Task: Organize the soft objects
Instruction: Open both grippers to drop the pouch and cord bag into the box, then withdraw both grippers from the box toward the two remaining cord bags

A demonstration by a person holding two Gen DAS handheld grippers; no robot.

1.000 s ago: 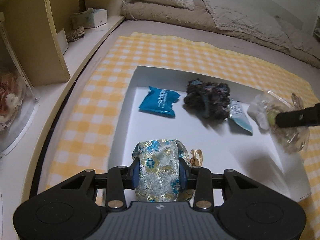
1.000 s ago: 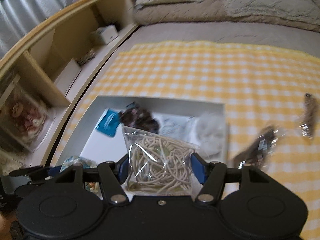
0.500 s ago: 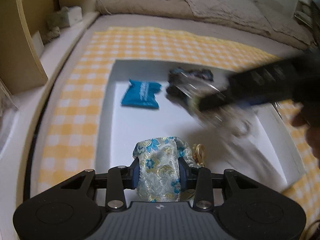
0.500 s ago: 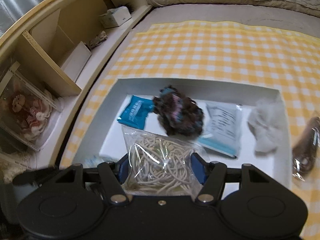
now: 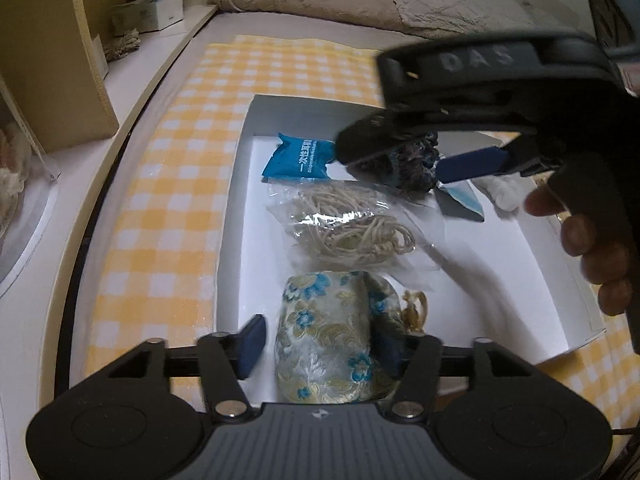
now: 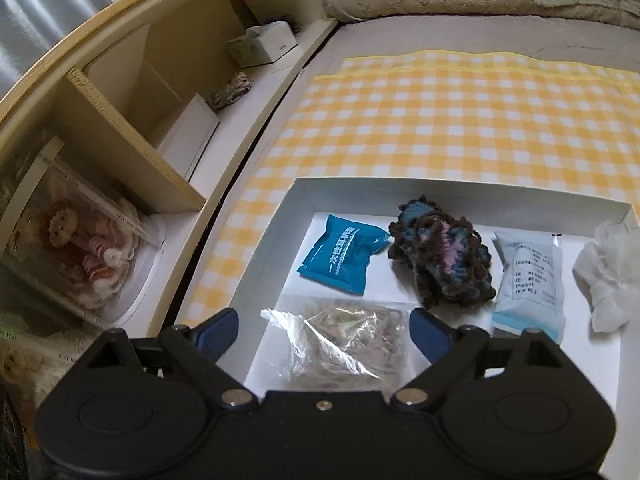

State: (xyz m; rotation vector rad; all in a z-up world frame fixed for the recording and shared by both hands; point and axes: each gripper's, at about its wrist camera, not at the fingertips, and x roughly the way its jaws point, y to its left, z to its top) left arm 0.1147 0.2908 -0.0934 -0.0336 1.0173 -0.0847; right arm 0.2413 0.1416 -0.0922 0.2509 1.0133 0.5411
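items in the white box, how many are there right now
6: blue packet back left, yarn bundle beside it, pale sachet, white fluff far right, cord bag in front, floral pouch nearest. Grippers may hide more.

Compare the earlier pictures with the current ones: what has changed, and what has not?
Both grippers opened. The right gripper released the bag of cord into the white tray; the left gripper let go of the brocade pouch. Teal packet and yarn bundle stayed put.

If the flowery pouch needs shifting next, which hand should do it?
Left. The flowery pouch lies between the left gripper's open fingers. The right gripper hangs open over the bag of cord, farther along the white box.
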